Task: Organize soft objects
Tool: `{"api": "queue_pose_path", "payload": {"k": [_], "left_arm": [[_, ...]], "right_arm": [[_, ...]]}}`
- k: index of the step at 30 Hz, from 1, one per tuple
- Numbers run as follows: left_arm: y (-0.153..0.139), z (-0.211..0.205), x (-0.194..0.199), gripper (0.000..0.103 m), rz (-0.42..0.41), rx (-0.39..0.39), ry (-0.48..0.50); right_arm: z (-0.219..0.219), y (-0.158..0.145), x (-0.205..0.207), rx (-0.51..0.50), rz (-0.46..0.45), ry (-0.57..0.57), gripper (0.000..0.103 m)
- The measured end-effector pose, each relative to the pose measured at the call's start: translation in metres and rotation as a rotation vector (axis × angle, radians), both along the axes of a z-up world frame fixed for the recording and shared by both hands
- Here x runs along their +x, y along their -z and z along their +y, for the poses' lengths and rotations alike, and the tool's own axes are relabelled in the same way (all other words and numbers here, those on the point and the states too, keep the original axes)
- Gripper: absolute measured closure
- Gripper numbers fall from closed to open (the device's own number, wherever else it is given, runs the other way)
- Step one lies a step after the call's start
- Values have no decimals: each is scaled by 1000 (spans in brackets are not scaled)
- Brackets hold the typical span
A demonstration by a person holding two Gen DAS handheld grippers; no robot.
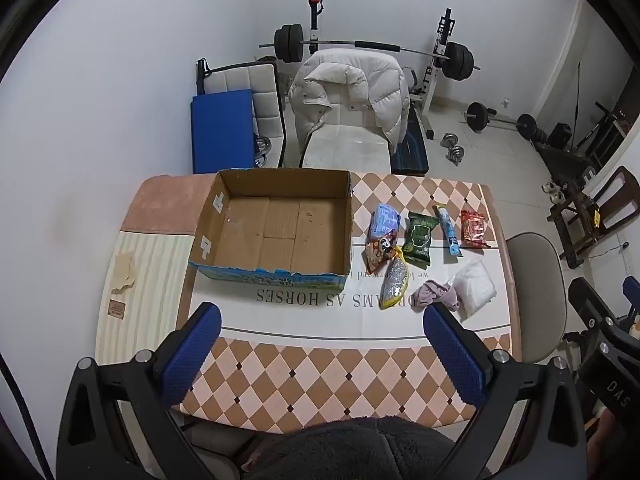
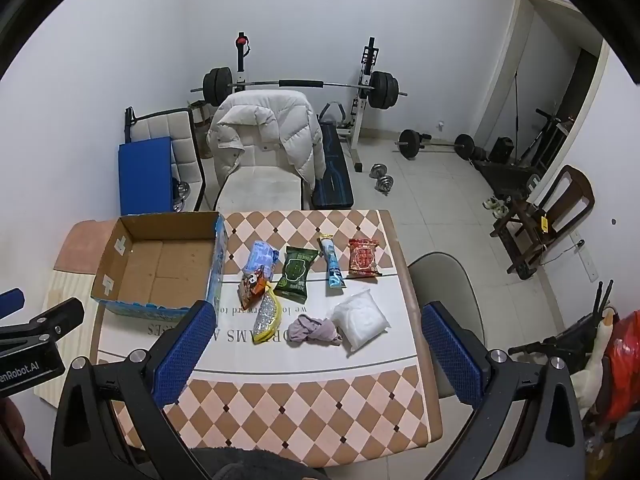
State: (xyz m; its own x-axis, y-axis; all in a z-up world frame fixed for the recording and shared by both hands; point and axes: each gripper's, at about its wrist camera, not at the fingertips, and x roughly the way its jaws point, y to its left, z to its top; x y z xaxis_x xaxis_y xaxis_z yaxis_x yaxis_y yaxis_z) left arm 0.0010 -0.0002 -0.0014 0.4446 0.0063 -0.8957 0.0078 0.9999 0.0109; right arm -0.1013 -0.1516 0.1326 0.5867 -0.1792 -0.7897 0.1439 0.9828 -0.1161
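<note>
Handling estimate: I judge every item here light and yielding; none looks fragile.
Crumpled cloth [image 2: 316, 330]: mauve, limp, lying near the table's front on the white band. I would pinch it at the raised bunch in its middle; an edge would just trail.
White pouch [image 2: 362, 320]: touching the cloth's right side; puffy plastic, probably slippery. I would take it across its narrow width.
Yellow-edged packet [image 2: 267, 318]: left of the cloth, long and curved. I would grip it mid-length.
Back row: blue pack [image 2: 262, 258], green pack [image 2: 296, 274], blue tube [image 2: 333, 266], red pack [image 2: 363, 263], plus an orange panda pack [image 2: 252, 286] overlapping the blue pack's near end. Film wrappers crush and slide, so I would close gently.
Cardboard box [image 1: 208, 228]: open-topped, nothing in it, just left of the items; the likely destination.
Left gripper [image 1: 320, 322]: jaws spread wide, holding nothing, hovering above the table [image 1: 312, 376].
Right gripper [image 2: 316, 322]: likewise wide and unloaded.
</note>
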Motion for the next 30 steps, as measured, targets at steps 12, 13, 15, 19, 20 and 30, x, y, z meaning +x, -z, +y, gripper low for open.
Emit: {"api": "queue_pose_path", "payload": {"k": [12, 13, 15, 19, 20, 30], "left_arm": [[-5, -7, -13, 0, -29, -9, 3], [-5, -9, -15, 0, -30, -8, 4], [-4, -2, -8, 0, -21, -20, -2], [-8, -7, -15, 0, -22, -20, 0], [-9, -8, -17, 0, -24, -19, 1], [-19, -12, -20, 0, -30, -24, 6]], "right_arm": [[5, -7, -4, -1, -1, -4, 0], [6, -7, -3, 1, 2, -4, 0], [4, -5, -9, 8, -13, -6, 0], [2, -9, -9, 15, -12, -6, 0], [4, -11, -10, 14, -11, -10, 0], [0, -17, -18, 21, -21, -13, 0]]}}
